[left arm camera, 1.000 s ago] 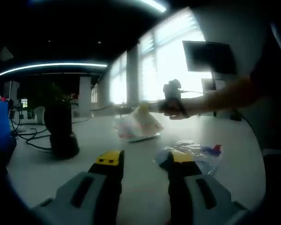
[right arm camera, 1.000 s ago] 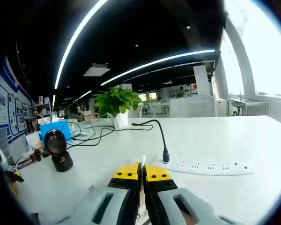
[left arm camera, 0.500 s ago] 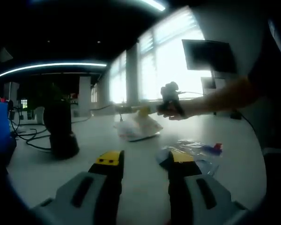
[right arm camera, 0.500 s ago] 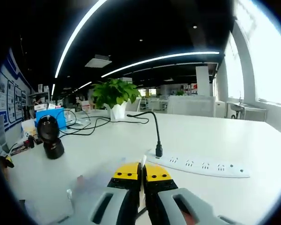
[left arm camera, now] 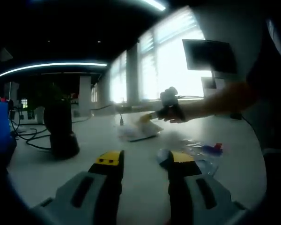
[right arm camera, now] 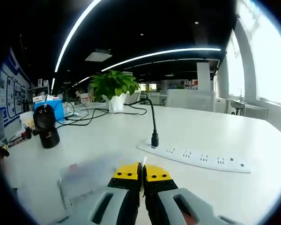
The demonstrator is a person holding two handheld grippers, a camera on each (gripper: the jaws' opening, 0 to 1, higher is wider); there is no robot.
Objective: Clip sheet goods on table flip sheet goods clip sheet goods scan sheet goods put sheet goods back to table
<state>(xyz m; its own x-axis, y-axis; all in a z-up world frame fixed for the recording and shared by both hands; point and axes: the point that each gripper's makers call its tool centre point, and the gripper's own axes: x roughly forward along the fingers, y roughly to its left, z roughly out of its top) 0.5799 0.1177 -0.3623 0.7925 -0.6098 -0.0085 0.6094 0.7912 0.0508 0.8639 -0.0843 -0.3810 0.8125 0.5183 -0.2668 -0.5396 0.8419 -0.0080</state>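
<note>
Right gripper [right arm camera: 142,171] jaws pinch sheet goods [left arm camera: 139,130] edge; left gripper [left arm camera: 144,161] jaws spread over table [right arm camera: 225,136].

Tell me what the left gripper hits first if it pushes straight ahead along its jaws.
Probably bare table. The left gripper is open and nothing lies between its jaws; farther along sits the white sheet packet pinched by the right gripper. Depth is uncertain.

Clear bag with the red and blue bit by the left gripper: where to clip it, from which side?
Clip the clear bag's near edge, low from the left gripper's side. It lies flat on the table, so a thin edge suits open jaws better than the middle.
</note>
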